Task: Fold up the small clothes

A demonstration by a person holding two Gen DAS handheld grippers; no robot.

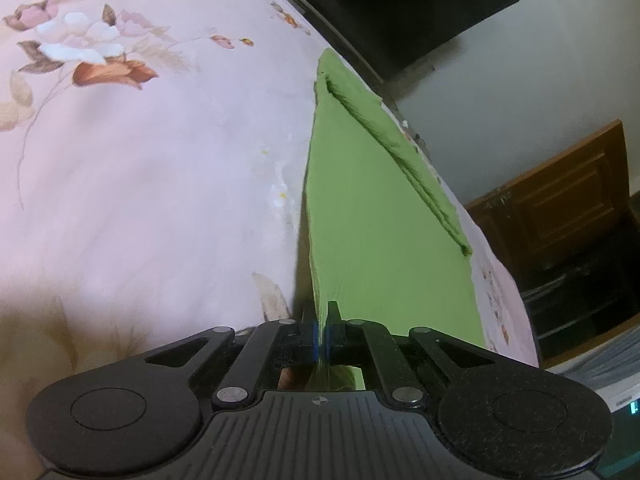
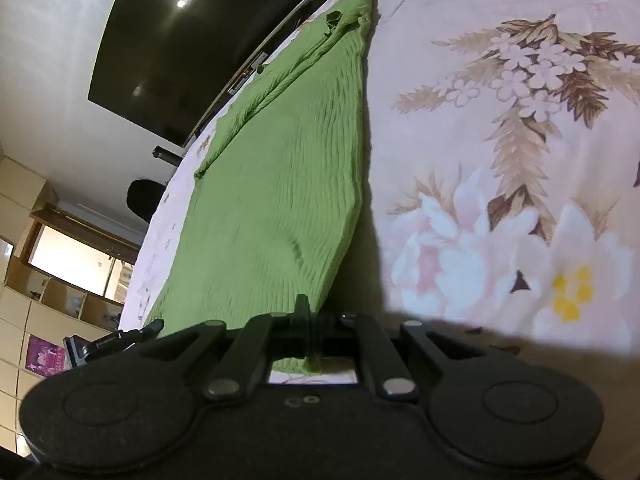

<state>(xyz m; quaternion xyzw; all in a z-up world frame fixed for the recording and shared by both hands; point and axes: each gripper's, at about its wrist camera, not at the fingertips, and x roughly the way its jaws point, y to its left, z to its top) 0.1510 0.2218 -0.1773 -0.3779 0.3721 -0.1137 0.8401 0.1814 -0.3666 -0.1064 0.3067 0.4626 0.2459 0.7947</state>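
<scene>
A green ribbed garment (image 1: 372, 216) lies on a pink floral bedsheet (image 1: 160, 152), stretched away from both grippers. My left gripper (image 1: 322, 320) is shut on the garment's near edge, which is lifted off the sheet. In the right wrist view the same garment (image 2: 280, 184) runs from the far bed edge to my right gripper (image 2: 312, 320), which is shut on its near edge. A folded sleeve or flap (image 1: 400, 140) lies along the garment's far side, and it also shows in the right wrist view (image 2: 280, 76).
The floral bedsheet (image 2: 500, 140) covers the bed. A dark TV screen (image 2: 188, 40) hangs on the wall beyond the bed edge. A wooden cabinet (image 1: 568, 200) and shelving (image 2: 48, 280) stand past the bed. A black device (image 2: 108, 344) sits near the bed's edge.
</scene>
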